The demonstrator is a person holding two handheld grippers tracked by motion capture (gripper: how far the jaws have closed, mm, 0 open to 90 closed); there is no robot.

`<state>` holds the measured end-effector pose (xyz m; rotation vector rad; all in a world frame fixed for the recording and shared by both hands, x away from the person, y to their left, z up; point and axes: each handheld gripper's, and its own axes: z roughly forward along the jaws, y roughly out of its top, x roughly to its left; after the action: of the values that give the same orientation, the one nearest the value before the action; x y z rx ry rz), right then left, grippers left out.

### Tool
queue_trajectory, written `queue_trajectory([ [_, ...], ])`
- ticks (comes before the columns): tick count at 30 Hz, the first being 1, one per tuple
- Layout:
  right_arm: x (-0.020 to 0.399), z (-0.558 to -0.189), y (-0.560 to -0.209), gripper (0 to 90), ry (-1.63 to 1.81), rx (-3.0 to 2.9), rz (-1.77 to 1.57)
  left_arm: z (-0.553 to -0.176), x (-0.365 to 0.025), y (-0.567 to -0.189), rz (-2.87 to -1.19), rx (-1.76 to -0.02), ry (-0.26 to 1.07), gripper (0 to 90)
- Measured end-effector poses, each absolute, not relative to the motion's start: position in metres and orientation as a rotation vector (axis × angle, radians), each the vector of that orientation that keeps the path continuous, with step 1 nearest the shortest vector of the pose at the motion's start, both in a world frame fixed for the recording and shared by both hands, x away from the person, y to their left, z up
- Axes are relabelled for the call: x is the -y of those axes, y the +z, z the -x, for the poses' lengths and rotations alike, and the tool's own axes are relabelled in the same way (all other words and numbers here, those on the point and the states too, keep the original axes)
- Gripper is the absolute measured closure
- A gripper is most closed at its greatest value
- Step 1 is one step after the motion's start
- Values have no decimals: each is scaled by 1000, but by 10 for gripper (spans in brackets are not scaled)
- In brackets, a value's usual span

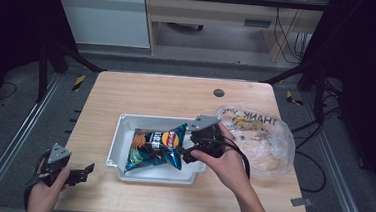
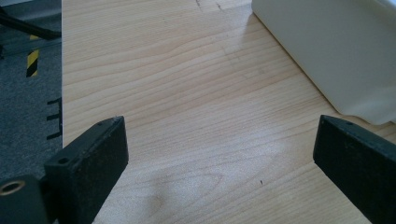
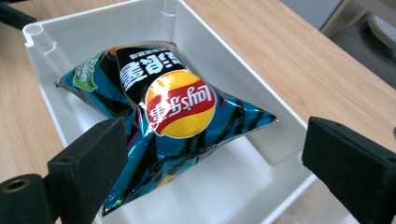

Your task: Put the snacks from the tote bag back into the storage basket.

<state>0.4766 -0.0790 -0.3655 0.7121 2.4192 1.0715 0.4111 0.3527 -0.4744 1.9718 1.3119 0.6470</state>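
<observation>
A blue and black Lay's chip bag (image 1: 155, 146) (image 3: 173, 112) lies slanted in a white tray (image 1: 115, 148) (image 3: 243, 60) in the middle of the wooden table (image 1: 166, 94). My right gripper (image 1: 187, 152) (image 3: 217, 172) hovers at the tray's right end, open wide, with the bag's near corner between its jaws and no grip on it. My left gripper (image 1: 87, 172) (image 2: 219, 158) is open over bare wood at the table's front left corner, holding nothing. The tray's outer wall (image 2: 336, 51) shows at the upper right of the left gripper view.
A clear plastic shopping bag (image 1: 266, 141) printed with "THANK YOU" sits right of the tray with something pale inside. A round cable hole (image 1: 219, 92) lies near the table's far edge. Grey floor and metal rails (image 1: 18, 134) flank the table.
</observation>
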Motion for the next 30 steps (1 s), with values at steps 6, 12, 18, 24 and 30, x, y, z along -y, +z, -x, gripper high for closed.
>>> queue_trajectory([
  [6, 92, -477, -360, 73, 1052, -2366, -751, -412, -353, -475, -1965, -1316, 648, 31],
  [12, 104, -478, -355, 73, 1041, -2305, -800, -411, -353, -474, -1968, -1313, 650, 31],
  [18, 117, -479, -349, 72, 1030, -2252, -842, -411, -353, -474, -1968, -1313, 649, 31],
  [24, 131, -481, -346, 70, 1018, -2218, -876, -411, -353, -474, -1963, -1315, 651, 31],
  [30, 141, -482, -346, 67, 1002, -2191, -908, -411, -353, -474, -1960, -1317, 652, 31],
])
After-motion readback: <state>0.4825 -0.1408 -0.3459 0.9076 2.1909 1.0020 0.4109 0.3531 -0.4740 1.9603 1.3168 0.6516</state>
